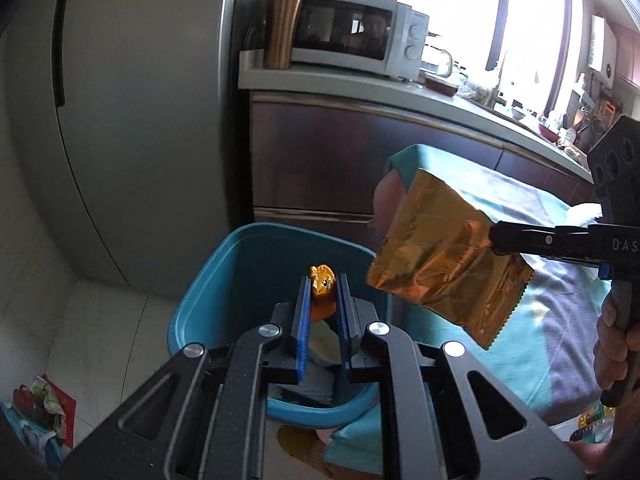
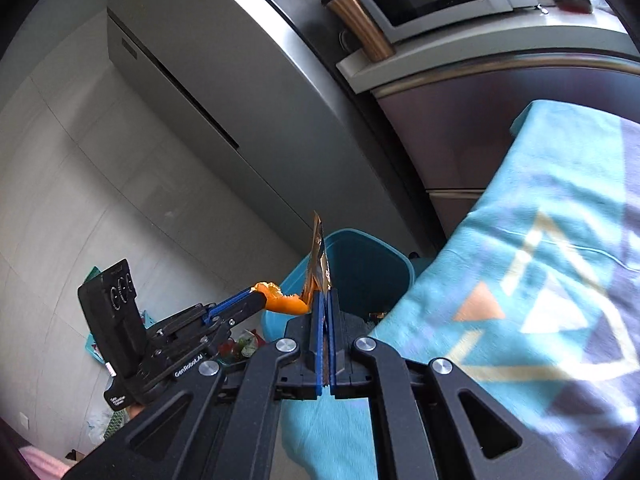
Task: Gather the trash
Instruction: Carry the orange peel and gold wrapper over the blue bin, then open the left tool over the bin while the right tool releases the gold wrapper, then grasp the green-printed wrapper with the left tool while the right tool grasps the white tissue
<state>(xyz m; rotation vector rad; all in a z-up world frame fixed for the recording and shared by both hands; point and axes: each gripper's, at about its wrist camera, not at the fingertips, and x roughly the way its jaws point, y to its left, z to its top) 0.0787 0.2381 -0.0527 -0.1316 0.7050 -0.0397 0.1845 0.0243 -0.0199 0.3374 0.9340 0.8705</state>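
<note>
- Nearest the left wrist camera, the left claw [image 1: 323,288] is clenched on a piece of orange peel [image 1: 321,285], which sits pinched between its blue pads, directly above the open mouth of the blue bin [image 1: 224,276].
- Just to the right of that claw and a little higher, the right claw [image 1: 494,238] is clamped tight on one side of a flat gold foil wrapper [image 1: 440,256]; most of the wrapper hangs free to the claw's left, near the bin's right rim but not clearly over the opening.
- From the right wrist view, the wrapper [image 2: 318,264] stands edge-on, rising straight ahead of the right claw [image 2: 324,300], with the bin [image 2: 360,264] beyond it and the peel [image 2: 280,300] in the left claw [image 2: 260,298] touching or nearly touching the wrapper's lower left.
- Beneath the left claw, some pale rubbish already lies at the bottom of the bin, so part of the collecting looks done.
- Both pieces are picked up and carried to the bin; by my judgement what remains is letting each one drop in, the peel first since it is best placed.
- To the right of both claws, a cloth-covered worktop [image 2: 540,260] stretches away; the visible part shows no further rubbish, though much of it is out of frame.
- Far to the lower left of the left claw, more crumpled packaging [image 1: 40,404] sits on the floor.
</note>
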